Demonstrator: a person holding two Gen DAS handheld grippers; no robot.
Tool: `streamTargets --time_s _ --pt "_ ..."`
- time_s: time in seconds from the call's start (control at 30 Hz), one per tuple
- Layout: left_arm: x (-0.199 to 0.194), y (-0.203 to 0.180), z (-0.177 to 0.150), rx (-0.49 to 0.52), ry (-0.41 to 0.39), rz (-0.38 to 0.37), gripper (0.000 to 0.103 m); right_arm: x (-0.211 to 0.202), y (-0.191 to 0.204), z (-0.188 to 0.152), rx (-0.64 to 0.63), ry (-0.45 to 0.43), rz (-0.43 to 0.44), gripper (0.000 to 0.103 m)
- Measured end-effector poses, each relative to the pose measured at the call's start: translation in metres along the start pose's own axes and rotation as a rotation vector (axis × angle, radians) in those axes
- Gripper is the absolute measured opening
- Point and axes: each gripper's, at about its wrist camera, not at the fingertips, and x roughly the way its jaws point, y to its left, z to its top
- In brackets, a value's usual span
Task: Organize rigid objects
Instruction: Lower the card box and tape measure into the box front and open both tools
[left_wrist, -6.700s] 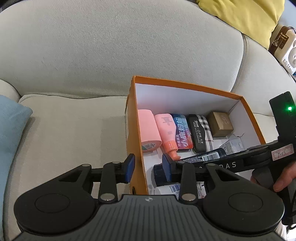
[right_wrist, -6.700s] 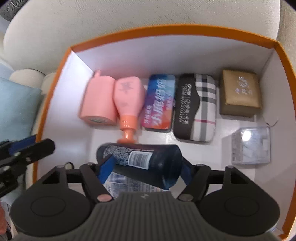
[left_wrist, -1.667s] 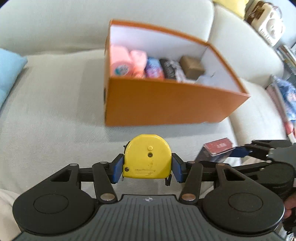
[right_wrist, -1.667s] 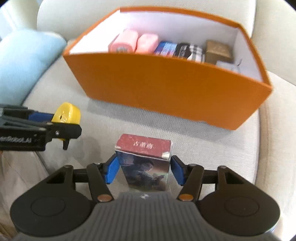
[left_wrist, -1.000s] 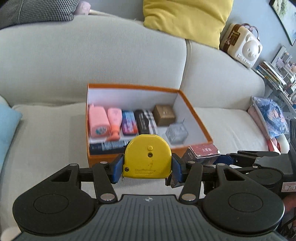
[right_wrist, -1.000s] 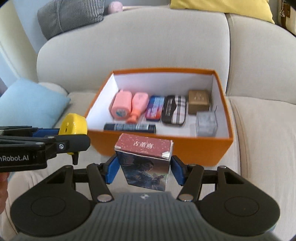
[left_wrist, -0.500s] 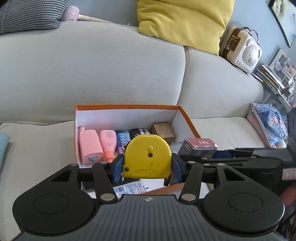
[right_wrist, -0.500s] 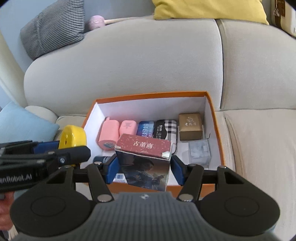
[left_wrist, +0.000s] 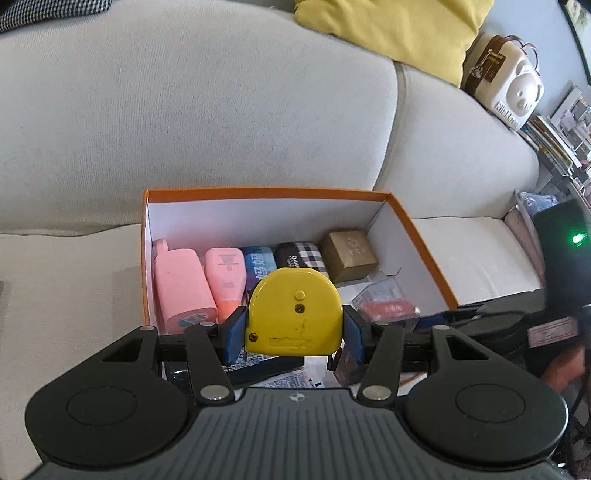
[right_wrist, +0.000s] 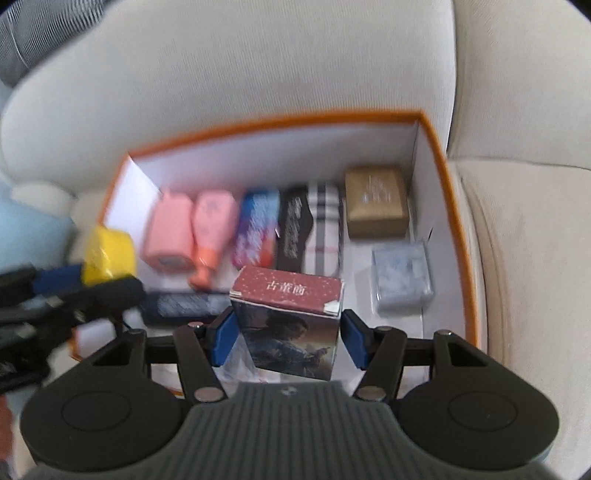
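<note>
Tape measure (left_wrist: 293, 312) — hard, smooth, dense I'd guess — sits clamped by its flat sides in my left gripper (left_wrist: 293, 328), while my right gripper (right_wrist: 288, 334) pinches the light, crushable card box (right_wrist: 290, 326) over the orange box (right_wrist: 452, 206).

Free floor by clear case (right_wrist: 402, 277) — back row packed

The yellow tape measure (left_wrist: 294, 311) and the red-topped card box (right_wrist: 291, 325), earlier held before the orange box (left_wrist: 421, 236), have been carried over its interior.

left gripper (left_wrist: 294, 329) clamped, tilted downward, right gripper (right_wrist: 287, 335) clamped, pitched steeply down
</note>
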Motion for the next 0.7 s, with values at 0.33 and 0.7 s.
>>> streamTargets --time_s 0.33,0.7 --pt "0.022 0.015 -0.001 -0.012 0.040 -0.011 0.061 0.049 -0.014 0.007 0.065 0.163 -0.013 0.061" --pt "0.030 0.020 -0.005 -0.029 0.069 -0.014 0.061 0.070 -0.015 0.009 0.105 0.211 -0.024 0.062"
